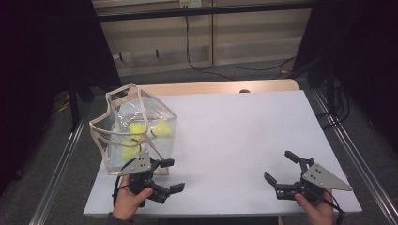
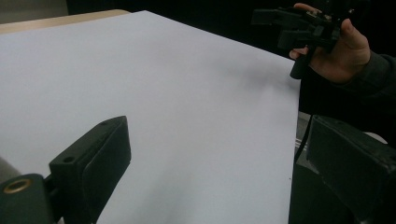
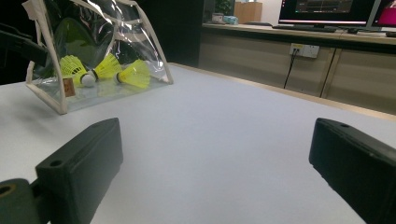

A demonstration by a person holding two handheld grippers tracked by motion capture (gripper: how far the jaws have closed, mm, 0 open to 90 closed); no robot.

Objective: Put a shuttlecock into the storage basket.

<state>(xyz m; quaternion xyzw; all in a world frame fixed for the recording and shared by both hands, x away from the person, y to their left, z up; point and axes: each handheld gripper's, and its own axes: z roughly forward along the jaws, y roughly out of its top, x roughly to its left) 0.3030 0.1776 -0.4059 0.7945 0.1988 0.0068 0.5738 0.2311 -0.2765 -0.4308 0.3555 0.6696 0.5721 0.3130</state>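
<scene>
Clear bag (image 1: 136, 129) holds yellow shuttlecocks (image 3: 100, 70) (both grippers' jaws spread, empty).

Both grippers are matt black. The left gripper (image 1: 173, 176) carries a grey three-cornered plate dotted with small screws, and a thin black cable runs by the hand. The right gripper (image 1: 280, 167) wears the same grey plate. Each jaw is a thick, blocky pad with a small round hole; a brass-coloured ring sits at one base. A dark grey sleeve (image 2: 373, 77) covers the right wrist.

shuttlecocks (image 1: 162, 129) inside bag (image 1: 105, 136), table's (image 1: 244, 136) left
</scene>
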